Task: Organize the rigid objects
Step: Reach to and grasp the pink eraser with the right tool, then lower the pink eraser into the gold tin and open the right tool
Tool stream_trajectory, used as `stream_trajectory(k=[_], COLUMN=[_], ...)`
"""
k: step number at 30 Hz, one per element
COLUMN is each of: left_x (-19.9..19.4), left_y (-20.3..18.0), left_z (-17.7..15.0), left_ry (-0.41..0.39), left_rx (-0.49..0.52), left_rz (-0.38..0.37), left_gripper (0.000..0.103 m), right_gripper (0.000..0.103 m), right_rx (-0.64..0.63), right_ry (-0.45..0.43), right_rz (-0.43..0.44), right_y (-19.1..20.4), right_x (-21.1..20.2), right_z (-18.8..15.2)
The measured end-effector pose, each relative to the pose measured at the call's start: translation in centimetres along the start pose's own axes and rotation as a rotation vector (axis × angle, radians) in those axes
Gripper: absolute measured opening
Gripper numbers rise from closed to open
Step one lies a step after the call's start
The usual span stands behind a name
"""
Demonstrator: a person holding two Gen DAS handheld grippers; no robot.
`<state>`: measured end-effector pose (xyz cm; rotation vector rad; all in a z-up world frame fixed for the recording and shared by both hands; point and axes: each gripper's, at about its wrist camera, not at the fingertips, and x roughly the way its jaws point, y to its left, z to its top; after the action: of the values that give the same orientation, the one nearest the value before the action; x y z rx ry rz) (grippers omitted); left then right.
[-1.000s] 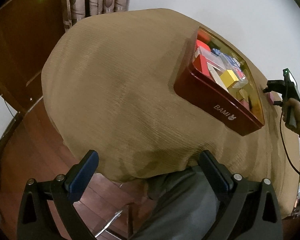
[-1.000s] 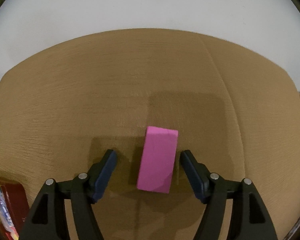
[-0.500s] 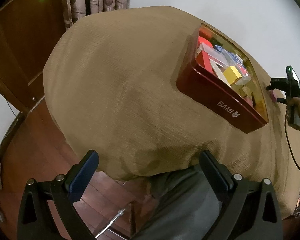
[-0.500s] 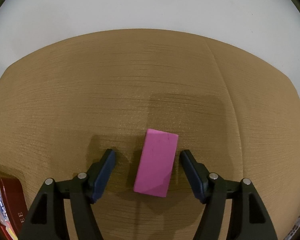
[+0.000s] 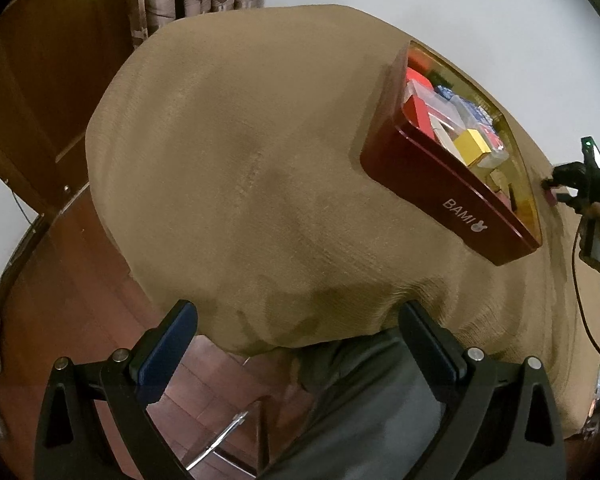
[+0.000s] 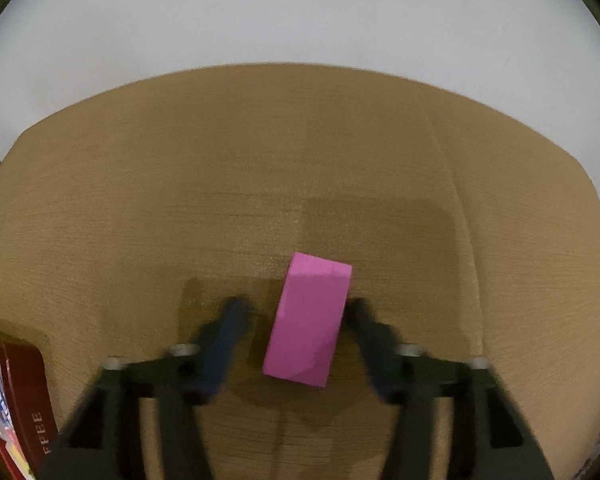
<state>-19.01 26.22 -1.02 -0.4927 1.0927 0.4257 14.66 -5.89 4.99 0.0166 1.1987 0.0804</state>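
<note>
Your left gripper hangs with its jaws spread wide and nothing between them, just off the near edge of the counter, above your trouser leg and the wooden floor. Its view has barely shifted over the last second; only the counter and the box have slid slightly in frame. Toward the right side of the counter sits the red box, marked BAMI on its near wall and packed with small coloured items, a yellow cube among them.

Further right, beyond the box's far corner, your right gripper straddles the pink block, which lies flat on the counter's cloth, well clear of the box whose corner shows at the lower left of the right wrist view. A second ago these jaws stood wide with open cloth on both sides of the block. Now they are motion-blurred and closer in: the right finger is at the block's right face, while a gap remains at the left finger. The grip is not yet closed. The block has turned slightly since then.
</note>
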Motion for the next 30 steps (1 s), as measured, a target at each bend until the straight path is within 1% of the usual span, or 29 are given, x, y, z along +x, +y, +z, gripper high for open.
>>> stream_trajectory(k=[2, 5, 7, 9, 11, 13, 14, 15, 18, 21, 23, 25, 28, 29, 30], left_x=[0.0, -0.1, -0.2, -0.5, -0.7, -0.6, -0.6, -0.6, -0.7, -1.0, -1.3, -1.6, -2.0, -2.0, -2.0], left_y=[0.1, 0.2, 0.1, 0.0, -0.2, -0.3, -0.3, -0.4, -0.3, -0.6, -0.9, -1.3, -1.8, -1.9, -2.0], left_z=[0.0, 0.0, 0.0, -0.1, -0.3, -0.3, -0.3, -0.4, -0.4, -0.5, -0.6, -0.8, -1.0, -1.0, -1.0], left_ry=[0.003, 0.002, -0.005, -0.018, -0.027, -0.022, -0.018, -0.016, -0.020, -0.035, -0.051, -0.068, -0.086, -0.088, -0.087], left_rx=[-0.004, -0.002, 0.003, 0.007, 0.013, 0.016, 0.016, 0.016, 0.018, 0.026, 0.041, 0.059, 0.089, 0.096, 0.099], left_rz=[-0.001, 0.003, 0.007, 0.012, 0.017, 0.018, 0.018, 0.017, 0.019, 0.024, 0.029, 0.043, 0.060, 0.064, 0.066], left_gripper=[0.099, 0.099, 0.099, 0.099, 0.099, 0.099, 0.099, 0.099, 0.099, 0.099, 0.099, 0.099, 0.099, 0.099, 0.099], right_gripper=[0.030, 0.030, 0.030, 0.030, 0.030, 0.030, 0.030, 0.030, 0.030, 0.030, 0.030, 0.030, 0.030, 0.030, 0.030], right_rx=[0.009, -0.055, -0.055, -0.061, -0.051, -0.057, -0.054, -0.054, -0.085, -0.105, -0.134, -0.191, -0.283, -0.308, -0.334], right_ry=[0.002, 0.004, 0.011, 0.001, 0.004, 0.005, 0.007, 0.009, 0.001, 0.000, 0.007, 0.025, 0.063, 0.079, 0.093], right_rz=[0.023, 0.017, 0.046, 0.047, 0.084, 0.101, 0.122, 0.158, 0.216, 0.345, 0.428, 0.504, 0.564, 0.572, 0.577], right_y=[-0.4, -0.1, -0.5, -1.0, -1.9, -2.2, -2.4, -2.3, -1.5, 0.4, 2.6, 5.4, 10.1, 11.2, 12.1], right_x=[-0.2, -0.5, -1.0, -1.6, -2.3, -3.2, -3.8, -4.6, -6.9, -10.1, -12.3, -13.8, -14.8, -15.1, -14.8], right_z=[-0.1, -0.4, -0.6, -1.0, -1.6, -2.3, -2.7, -3.2, -4.4, -5.8, -6.9, -7.9, -9.7, -9.7, -11.1])
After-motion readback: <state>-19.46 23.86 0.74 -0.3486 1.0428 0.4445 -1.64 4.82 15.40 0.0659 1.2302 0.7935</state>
